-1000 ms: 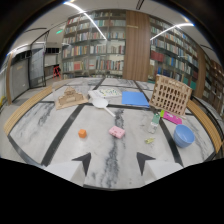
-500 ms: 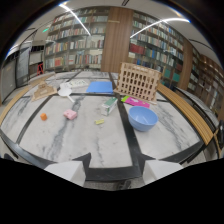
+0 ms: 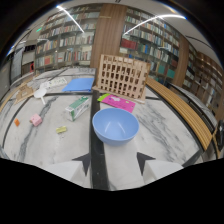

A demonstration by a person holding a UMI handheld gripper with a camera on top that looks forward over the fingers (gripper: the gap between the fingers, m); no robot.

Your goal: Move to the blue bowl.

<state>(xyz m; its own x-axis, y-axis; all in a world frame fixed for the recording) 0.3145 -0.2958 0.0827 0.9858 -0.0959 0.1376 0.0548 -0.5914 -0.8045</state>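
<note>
Marble table (image 3: 165, 132), round pale-blue bowl (image 3: 115, 126)

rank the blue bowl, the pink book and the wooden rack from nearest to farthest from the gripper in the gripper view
1. blue bowl, just ahead of the open gripper.
2. pink book, flat on the table beyond the bowl.
3. wooden rack, standing behind the book.

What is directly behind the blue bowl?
Beyond the blue bowl, which sits just ahead of the open jaws, a pink flat item lies before a wooden rack. The bowl's far rim hides the table strip right behind it.
</note>
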